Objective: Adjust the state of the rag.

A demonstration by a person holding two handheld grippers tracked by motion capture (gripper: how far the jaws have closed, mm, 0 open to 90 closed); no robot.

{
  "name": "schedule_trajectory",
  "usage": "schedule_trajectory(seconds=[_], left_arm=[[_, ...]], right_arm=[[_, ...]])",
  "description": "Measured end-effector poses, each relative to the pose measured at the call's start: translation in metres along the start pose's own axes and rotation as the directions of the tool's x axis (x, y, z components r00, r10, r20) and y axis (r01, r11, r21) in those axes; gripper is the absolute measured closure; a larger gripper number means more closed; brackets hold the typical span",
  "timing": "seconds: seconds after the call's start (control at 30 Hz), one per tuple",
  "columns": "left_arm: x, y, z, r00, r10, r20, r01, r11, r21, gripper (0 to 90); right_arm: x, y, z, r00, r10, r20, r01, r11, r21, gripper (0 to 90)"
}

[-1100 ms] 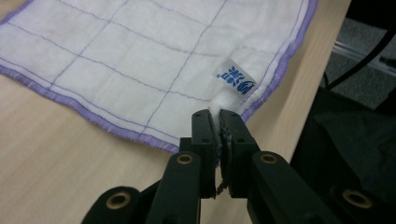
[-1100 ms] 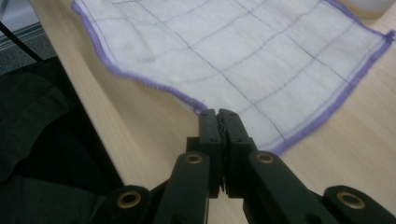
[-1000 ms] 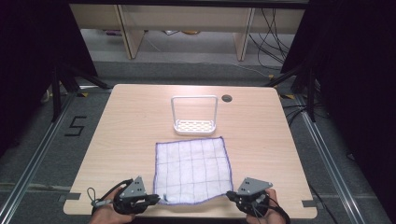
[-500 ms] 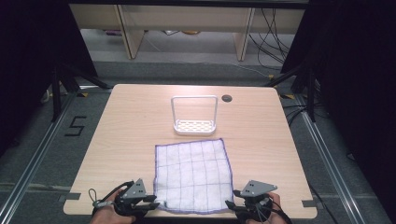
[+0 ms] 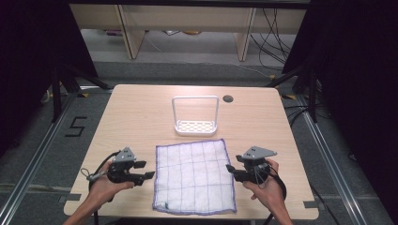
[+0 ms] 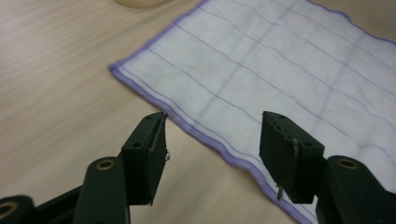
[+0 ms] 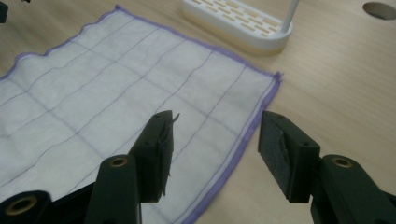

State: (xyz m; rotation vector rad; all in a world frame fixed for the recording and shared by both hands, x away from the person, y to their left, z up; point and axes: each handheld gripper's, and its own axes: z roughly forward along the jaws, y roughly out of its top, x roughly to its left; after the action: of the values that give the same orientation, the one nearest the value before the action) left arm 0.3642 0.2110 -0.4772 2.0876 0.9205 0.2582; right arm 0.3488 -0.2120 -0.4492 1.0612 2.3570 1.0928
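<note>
The cloth [image 5: 195, 177] is soft white woven fabric with purple stitched lines; the bench [image 5: 141, 112] is smooth matt pale wood; the rack [image 5: 195, 125] is glossy white plastic.

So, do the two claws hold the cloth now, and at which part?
Nothing is held. The left claw and right claw have just been opening, each above a side edge of the white cloth, which lies flat.

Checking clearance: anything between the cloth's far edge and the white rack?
Nothing. In the high view a narrow strip of bare table separates the cloth from the white rack; the right gripper view shows it too.
</note>
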Motion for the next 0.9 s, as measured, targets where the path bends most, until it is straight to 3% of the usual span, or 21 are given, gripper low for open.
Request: schedule_trajectory(seconds=[0.1, 0.2, 0.3, 0.47, 0.63, 0.67, 0.77, 0.8, 0.9], left_arm=[[0.017, 0.013, 0.014, 0.9993, -0.016, -0.033, 0.016, 0.9997, 0.017, 40.3], [0.021, 0.017, 0.021, 0.9985, -0.022, -0.049, 0.023, 0.9996, 0.018, 40.3], [0.029, 0.024, 0.037, 0.9981, -0.025, -0.056, 0.028, 0.9983, 0.051, 39.5], [0.035, 0.032, 0.048, 0.9956, -0.027, -0.09, 0.033, 0.9974, 0.064, 39.0], [0.036, 0.037, 0.056, 0.9969, -0.022, -0.076, 0.028, 0.9971, 0.071, 38.1], [0.037, 0.038, 0.057, 0.9964, -0.013, -0.083, 0.02, 0.9969, 0.076, 38.0], [0.038, 0.04, 0.062, 0.9964, -0.02, -0.082, 0.028, 0.9955, 0.09, 37.6], [0.038, 0.041, 0.063, 0.9959, -0.02, -0.089, 0.028, 0.9954, 0.091, 37.7], [0.041, 0.041, 0.065, 0.9956, -0.034, -0.087, 0.042, 0.9949, 0.091, 37.7]], right_arm=[[-0.011, 0.014, 0.016, 0.9997, 0.009, 0.024, -0.009, 1.0, -0.009, 46.7], [-0.02, 0.023, 0.029, 0.9995, 0.025, 0.02, -0.025, 1.0, 0.003, 46.8], [-0.03, 0.032, 0.045, 0.9991, 0.029, 0.03, -0.03, 0.999, 0.032, 47.8], [-0.043, 0.042, 0.067, 0.9982, 0.045, 0.04, -0.048, 0.996, 0.075, 47.9], [-0.053, 0.048, 0.084, 0.9973, 0.054, 0.051, -0.058, 0.994, 0.089, 48.6], [-0.055, 0.047, 0.089, 0.9979, 0.04, 0.051, -0.043, 0.998, 0.046, 49.0], [-0.057, 0.05, 0.094, 0.9964, 0.068, 0.05, -0.073, 0.992, 0.103, 49.8], [-0.059, 0.051, 0.097, 0.9978, 0.05, 0.045, -0.054, 0.994, 0.096, 50.0], [-0.059, 0.051, 0.103, 0.9975, 0.051, 0.049, -0.056, 0.994, 0.092, 50.6]])
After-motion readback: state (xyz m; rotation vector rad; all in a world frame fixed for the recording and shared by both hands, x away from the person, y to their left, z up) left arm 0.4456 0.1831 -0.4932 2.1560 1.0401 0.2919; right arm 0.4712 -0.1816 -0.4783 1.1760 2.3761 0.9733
